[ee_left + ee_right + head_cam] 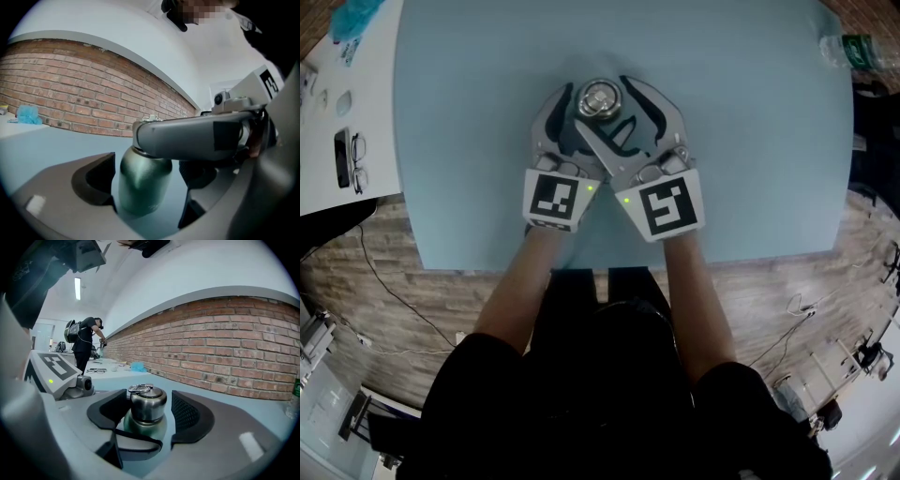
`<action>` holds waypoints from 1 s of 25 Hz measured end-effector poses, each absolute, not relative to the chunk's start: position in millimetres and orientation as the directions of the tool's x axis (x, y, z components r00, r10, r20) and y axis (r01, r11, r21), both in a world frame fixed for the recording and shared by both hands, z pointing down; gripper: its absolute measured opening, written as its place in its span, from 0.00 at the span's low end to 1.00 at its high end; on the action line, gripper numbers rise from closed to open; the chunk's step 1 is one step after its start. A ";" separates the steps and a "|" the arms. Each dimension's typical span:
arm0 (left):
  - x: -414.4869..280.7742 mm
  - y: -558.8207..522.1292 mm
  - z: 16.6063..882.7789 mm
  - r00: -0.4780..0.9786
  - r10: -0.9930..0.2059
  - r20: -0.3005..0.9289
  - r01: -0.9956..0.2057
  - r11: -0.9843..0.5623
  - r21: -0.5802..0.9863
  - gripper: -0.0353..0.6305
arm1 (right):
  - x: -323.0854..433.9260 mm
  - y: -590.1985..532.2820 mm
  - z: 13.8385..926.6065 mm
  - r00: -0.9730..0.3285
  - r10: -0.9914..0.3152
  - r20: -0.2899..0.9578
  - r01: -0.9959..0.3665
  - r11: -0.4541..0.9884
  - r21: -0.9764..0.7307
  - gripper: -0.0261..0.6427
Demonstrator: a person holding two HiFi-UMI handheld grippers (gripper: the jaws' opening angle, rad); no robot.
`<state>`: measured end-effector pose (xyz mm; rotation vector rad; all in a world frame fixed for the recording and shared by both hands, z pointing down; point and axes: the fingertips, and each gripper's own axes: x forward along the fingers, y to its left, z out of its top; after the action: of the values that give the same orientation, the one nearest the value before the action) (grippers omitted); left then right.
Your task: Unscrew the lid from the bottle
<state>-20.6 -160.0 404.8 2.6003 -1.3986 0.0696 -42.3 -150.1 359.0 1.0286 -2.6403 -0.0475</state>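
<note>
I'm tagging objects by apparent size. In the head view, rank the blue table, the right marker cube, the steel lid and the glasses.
1. blue table
2. right marker cube
3. steel lid and glasses: roughly alike, so unranked; the lid also sits nearer the camera.

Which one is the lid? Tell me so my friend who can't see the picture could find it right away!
Look at the big pale blue table, near the middle, where the green bottle stands. The lid is the shiny silver cap on top of it, between the jaws of the right gripper. Only it is silver and has a little metal ring on top.
</note>
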 end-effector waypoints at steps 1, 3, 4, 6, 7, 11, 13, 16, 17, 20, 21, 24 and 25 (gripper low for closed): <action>-20.2 -160.3 404.3 0.551 -0.825 0.127 -0.833 -0.534 0.146 0.67 | -42.9 -150.2 359.4 -0.693 -0.669 0.271 -0.658 0.739 0.141 0.49; -19.6 -160.7 403.0 0.545 -0.829 0.122 -0.836 -0.528 0.151 0.66 | -43.4 -150.7 360.4 -0.687 -0.673 0.273 -0.663 0.735 0.143 0.47; -19.3 -160.5 403.7 0.545 -0.829 0.125 -0.836 -0.528 0.147 0.65 | -43.1 -151.0 360.6 -0.686 -0.675 0.272 -0.665 0.733 0.142 0.47; -19.2 -160.3 404.4 0.546 -0.828 0.128 -0.837 -0.529 0.143 0.65 | -42.7 -151.3 361.1 -0.686 -0.674 0.274 -0.666 0.733 0.138 0.47; -19.0 -160.5 403.9 0.544 -0.829 0.125 -0.837 -0.527 0.147 0.65 | -42.9 -151.3 361.6 -0.687 -0.673 0.276 -0.664 0.735 0.138 0.47; -18.4 -160.5 407.5 0.545 -0.828 0.134 -0.837 -0.527 0.146 0.65 | -43.8 -152.6 363.5 -0.685 -0.670 0.285 -0.662 0.736 0.141 0.47; -18.5 -161.2 408.6 0.542 -0.829 0.136 -0.839 -0.525 0.142 0.65 | -44.5 -153.8 364.0 -0.684 -0.670 0.289 -0.661 0.737 0.141 0.47; -17.4 -161.7 409.8 0.542 -0.828 0.146 -0.840 -0.526 0.134 0.65 | -46.5 -154.8 363.4 -0.686 -0.667 0.289 -0.659 0.739 0.142 0.47; -16.9 -161.7 410.9 0.543 -0.826 0.152 -0.839 -0.528 0.131 0.64 | -47.3 -154.9 363.5 -0.688 -0.666 0.289 -0.657 0.740 0.142 0.47; -16.3 -162.3 411.6 0.542 -0.826 0.157 -0.840 -0.527 0.127 0.64 | -48.6 -154.9 364.2 -0.688 -0.663 0.296 -0.652 0.743 0.151 0.47; -16.5 -162.7 411.2 0.540 -0.827 0.155 -0.841 -0.526 0.125 0.63 | -48.6 -154.8 364.6 -0.686 -0.663 0.299 -0.650 0.743 0.157 0.47; -16.8 -163.8 411.3 0.537 -0.829 0.155 -0.843 -0.524 0.122 0.62 | -48.2 -154.8 365.4 -0.684 -0.664 0.302 -0.650 0.743 0.161 0.45; -17.0 -164.1 411.8 0.537 -0.829 0.158 -0.843 -0.523 0.122 0.62 | -48.2 -154.8 365.6 -0.685 -0.663 0.302 -0.649 0.744 0.160 0.45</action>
<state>-17.0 -164.1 411.8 2.5888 -1.4239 0.1186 -48.2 -154.8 365.6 1.0140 -2.6045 -0.0573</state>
